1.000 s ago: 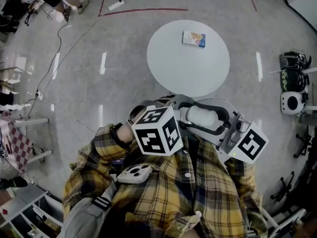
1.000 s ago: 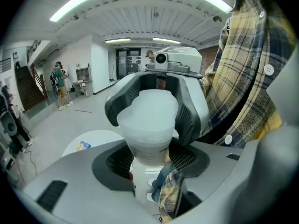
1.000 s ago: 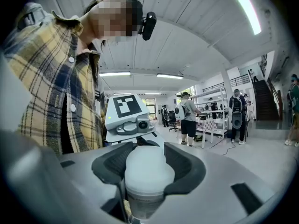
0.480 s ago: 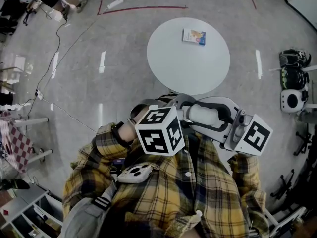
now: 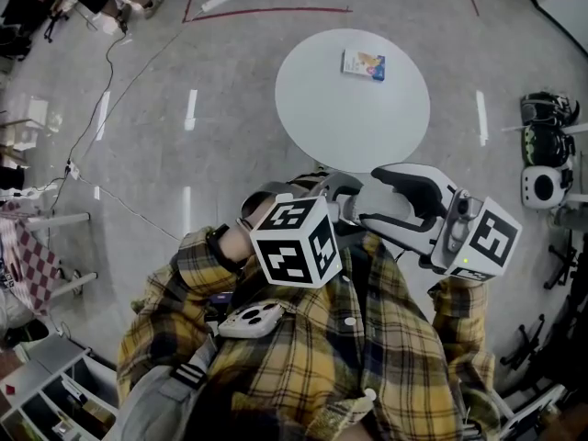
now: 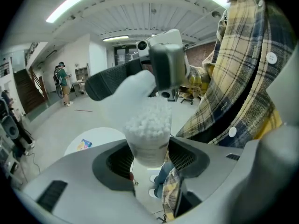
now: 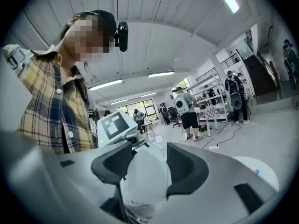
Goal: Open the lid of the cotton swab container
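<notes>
Left gripper (image 6: 149,149): clamped on the clear cotton swab container (image 6: 148,158), which is held in front of the plaid shirt (image 5: 367,356). Bare swab heads (image 6: 149,120) are exposed at its mouth.
Right gripper (image 7: 148,164): closed on the white lid (image 7: 144,178), which is touched by both pads. The jaws have just been opening a little. The lid is held close over the swab heads.
Round white table (image 5: 353,118): set well apart, with a small printed box (image 5: 363,65) laid on it.
</notes>
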`<action>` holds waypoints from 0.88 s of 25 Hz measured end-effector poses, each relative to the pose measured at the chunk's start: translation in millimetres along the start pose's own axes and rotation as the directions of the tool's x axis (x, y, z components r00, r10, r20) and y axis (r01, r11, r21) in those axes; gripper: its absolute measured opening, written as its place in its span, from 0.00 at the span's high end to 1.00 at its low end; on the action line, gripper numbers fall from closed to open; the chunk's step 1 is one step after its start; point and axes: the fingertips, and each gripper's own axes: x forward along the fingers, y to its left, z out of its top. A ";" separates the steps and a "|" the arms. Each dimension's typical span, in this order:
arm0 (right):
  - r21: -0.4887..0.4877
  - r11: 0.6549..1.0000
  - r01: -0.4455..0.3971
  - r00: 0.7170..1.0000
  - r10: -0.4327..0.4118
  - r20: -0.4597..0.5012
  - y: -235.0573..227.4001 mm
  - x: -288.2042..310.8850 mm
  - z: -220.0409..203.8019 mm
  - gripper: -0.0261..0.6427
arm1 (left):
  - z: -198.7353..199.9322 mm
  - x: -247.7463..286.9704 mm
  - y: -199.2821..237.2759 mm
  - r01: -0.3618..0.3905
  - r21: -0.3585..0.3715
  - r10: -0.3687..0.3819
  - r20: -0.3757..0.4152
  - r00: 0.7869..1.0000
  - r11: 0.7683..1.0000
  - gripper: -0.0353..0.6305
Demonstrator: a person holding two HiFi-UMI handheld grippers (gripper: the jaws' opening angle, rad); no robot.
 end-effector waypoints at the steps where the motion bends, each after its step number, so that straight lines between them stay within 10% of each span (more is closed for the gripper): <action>1: 0.009 1.000 0.017 1.000 -0.017 0.016 -5.1 -1.8 3.7 0.62 | -1.4 0.3 -1.4 0.002 0.000 -0.002 0.000 1.000 1.000 0.58; 8: 0.064 0.983 0.173 0.982 -0.176 0.061 -57.2 -12.9 9.7 0.65 | 6.3 0.7 -5.6 0.018 -0.005 -0.018 0.038 0.999 1.000 0.58; 22: 0.132 0.970 0.206 0.970 -0.220 0.099 -88.4 -12.3 6.3 0.66 | 2.7 -1.6 16.3 -0.010 -0.040 0.011 0.034 0.999 0.999 0.58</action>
